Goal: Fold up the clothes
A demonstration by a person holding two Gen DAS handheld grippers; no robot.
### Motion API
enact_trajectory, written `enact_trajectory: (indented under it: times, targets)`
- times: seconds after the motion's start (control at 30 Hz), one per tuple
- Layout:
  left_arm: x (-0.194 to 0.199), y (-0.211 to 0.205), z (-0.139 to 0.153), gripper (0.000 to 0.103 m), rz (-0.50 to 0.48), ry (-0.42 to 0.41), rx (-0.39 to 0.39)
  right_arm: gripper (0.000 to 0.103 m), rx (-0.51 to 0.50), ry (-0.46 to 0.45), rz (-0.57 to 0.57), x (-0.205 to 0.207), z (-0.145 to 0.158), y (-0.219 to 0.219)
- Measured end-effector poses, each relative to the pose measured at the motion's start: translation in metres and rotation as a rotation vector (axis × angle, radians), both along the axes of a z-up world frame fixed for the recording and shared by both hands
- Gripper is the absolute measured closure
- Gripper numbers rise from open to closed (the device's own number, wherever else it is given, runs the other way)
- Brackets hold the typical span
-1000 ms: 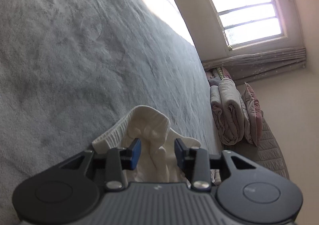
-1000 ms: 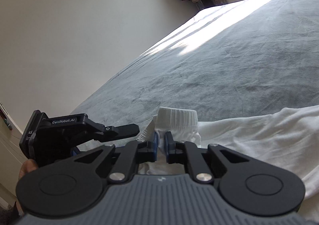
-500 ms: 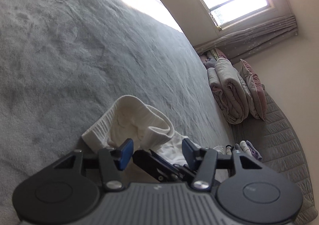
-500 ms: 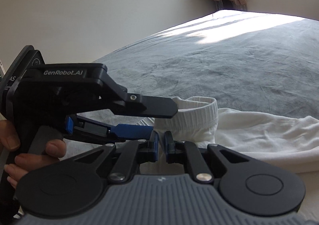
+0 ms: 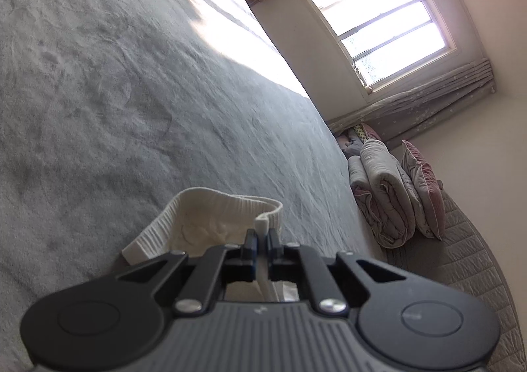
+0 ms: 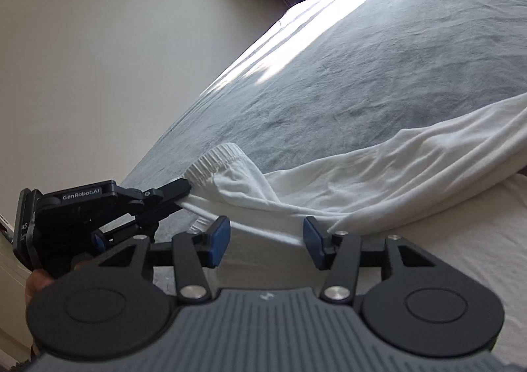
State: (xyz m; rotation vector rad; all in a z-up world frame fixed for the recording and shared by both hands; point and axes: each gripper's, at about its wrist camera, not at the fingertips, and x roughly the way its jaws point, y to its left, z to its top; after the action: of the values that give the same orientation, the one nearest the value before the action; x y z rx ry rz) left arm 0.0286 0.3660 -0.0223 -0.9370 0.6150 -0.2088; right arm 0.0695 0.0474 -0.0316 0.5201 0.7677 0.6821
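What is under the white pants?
Under the white pants is the fuzzy grey blanket on the bed. The left gripper pinches their stretchy waistband; the right gripper is open. Anything beneath the cloth itself is covered, so it cannot be seen.

Soft white cloth with a ribbed cuff (image 5: 204, 207) is being shown by the garment (image 6: 378, 171); matt, fuzzy grey fabric by the bed (image 6: 378, 59).
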Motion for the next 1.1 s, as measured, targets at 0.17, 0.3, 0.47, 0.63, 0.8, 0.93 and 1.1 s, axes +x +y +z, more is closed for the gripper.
enact_trajectory:
  times: [0.17,0.3,0.47,0.63,0.8,0.93,1.1]
  targets:
    - [-0.010,0.011,0.006,0.098,0.024,-0.063,-0.051,0.049,0.090,0.132,-0.172,0.016,-0.009,-0.055]
    - [-0.014,0.015,0.009,0.098,0.011,-0.097,-0.072,0.049,0.210,0.207,-0.281,0.029,-0.023,-0.093]
    - [-0.014,0.016,0.006,0.098,0.016,-0.073,-0.076,0.049,0.310,0.250,-0.406,0.044,-0.029,-0.126]
    - [-0.015,0.020,0.002,0.098,0.042,-0.041,-0.066,0.053,0.357,0.267,-0.549,0.055,-0.031,-0.157]
    - [-0.009,0.022,-0.005,0.098,0.077,0.014,-0.059,0.082,0.413,0.269,-0.691,0.056,-0.036,-0.179]
    - [-0.007,0.025,-0.009,0.098,0.083,0.025,-0.080,0.089,0.392,0.156,-0.714,0.041,-0.022,-0.180]
    - [-0.005,0.029,-0.010,0.098,0.064,0.059,-0.072,0.089,0.298,-0.008,-0.666,0.019,0.006,-0.174]
